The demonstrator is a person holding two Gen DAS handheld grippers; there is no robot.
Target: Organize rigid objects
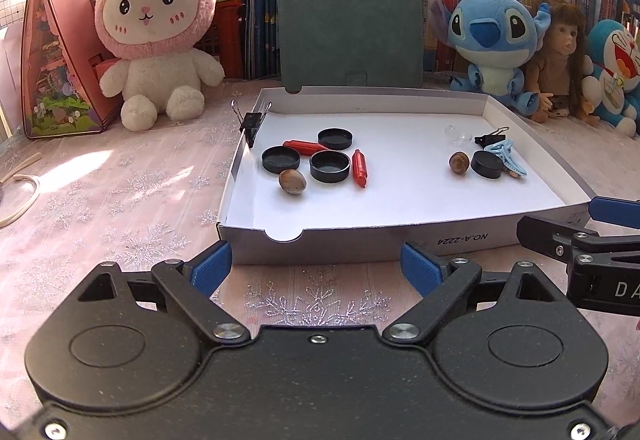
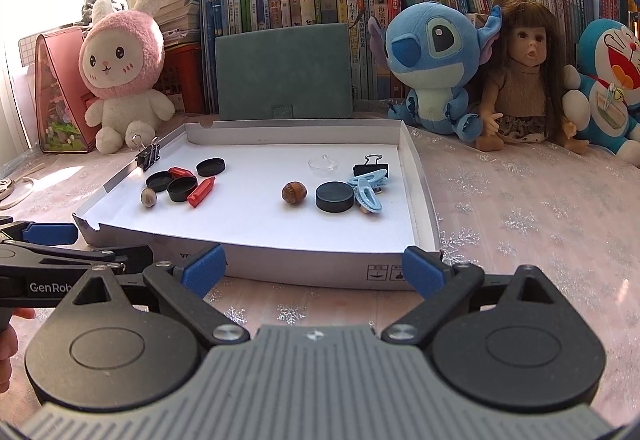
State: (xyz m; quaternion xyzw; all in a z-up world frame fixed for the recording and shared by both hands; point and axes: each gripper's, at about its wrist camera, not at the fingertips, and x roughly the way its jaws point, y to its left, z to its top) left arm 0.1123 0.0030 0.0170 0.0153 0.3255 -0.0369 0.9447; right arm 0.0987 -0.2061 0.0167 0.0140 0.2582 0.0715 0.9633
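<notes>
I am holding both grippers just in front of a shallow white cardboard tray that is sitting on a pink snowflake-patterned tablecloth. My left gripper is hovering with its blue-padded fingers spread wide and nothing between them. Inside the tray, going from left to right, a black binder clip is gripping the left wall; then a cluster is lying together: three black round caps, two red crayon-like sticks and a brown nut just in front of them. After a bare stretch of white floor, a second group is sitting near the right wall: another brown nut, a black puck-shaped cap just beside it, a light blue hair clip touching that cap, a clear plastic piece and a second binder clip behind them. My right gripper is likewise standing wide apart and empty, near the tray's front wall. Plush toys and books are lining the back.
</notes>
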